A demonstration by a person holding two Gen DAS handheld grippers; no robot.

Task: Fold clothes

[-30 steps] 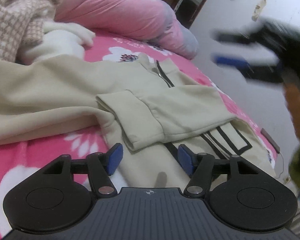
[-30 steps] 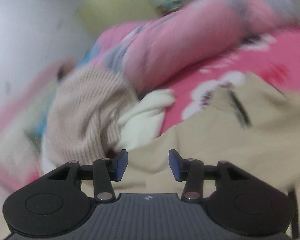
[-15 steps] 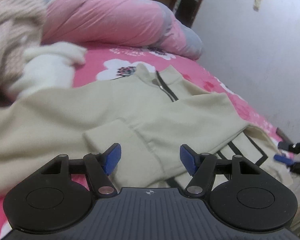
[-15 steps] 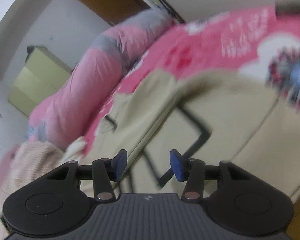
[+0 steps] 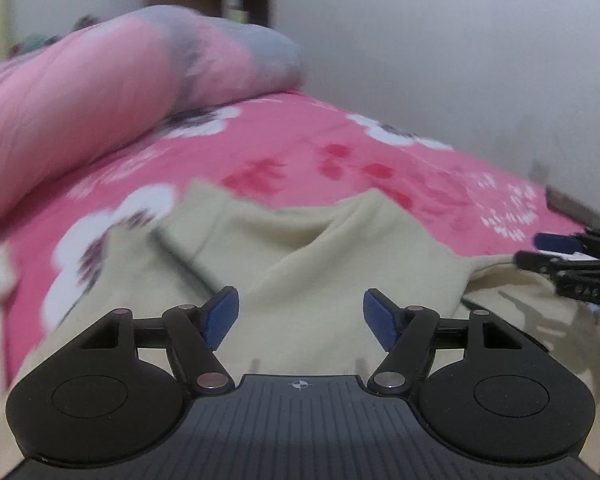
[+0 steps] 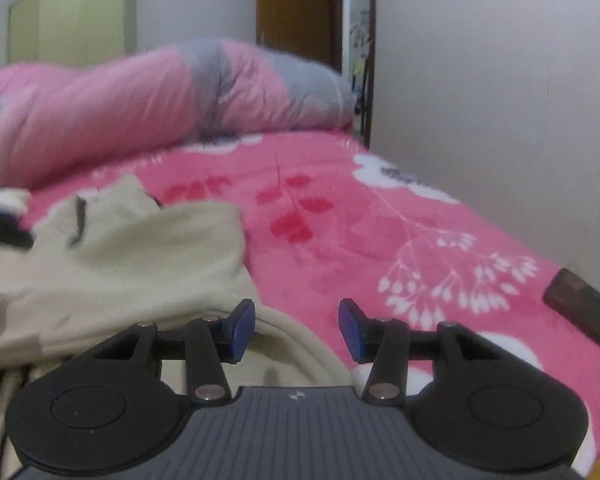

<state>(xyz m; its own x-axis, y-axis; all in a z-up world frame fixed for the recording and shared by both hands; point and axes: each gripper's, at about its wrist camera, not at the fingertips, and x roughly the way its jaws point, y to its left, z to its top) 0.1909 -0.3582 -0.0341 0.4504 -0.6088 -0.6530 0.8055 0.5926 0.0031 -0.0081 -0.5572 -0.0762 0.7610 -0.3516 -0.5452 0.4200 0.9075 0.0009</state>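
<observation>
A beige zip-neck sweatshirt [image 5: 300,256] lies spread on the pink flowered bed, with a sleeve folded across its body. My left gripper [image 5: 300,316] hovers open low over its middle, nothing between the blue pads. In the right wrist view the same sweatshirt [image 6: 132,256] fills the left side, its hem edge curving under my right gripper [image 6: 296,330], which is open over that edge and the pink sheet. The right gripper [image 5: 540,250] also shows at the far right of the left wrist view, by the garment's right edge. The left gripper is a dark blur [image 6: 0,228] at the left edge.
A rolled pink and grey quilt [image 6: 172,100] lies along the head of the bed. A white wall [image 6: 500,80] borders the bed's right side, with a dark flat object [image 6: 580,304] at that edge. A yellow-green wardrobe [image 6: 72,20] and a brown door stand behind.
Both grippers swung right. The left now looks over the sweatshirt's upper right part, away from the knit pile. The right dropped to the garment's right hem edge. Both stayed open.
</observation>
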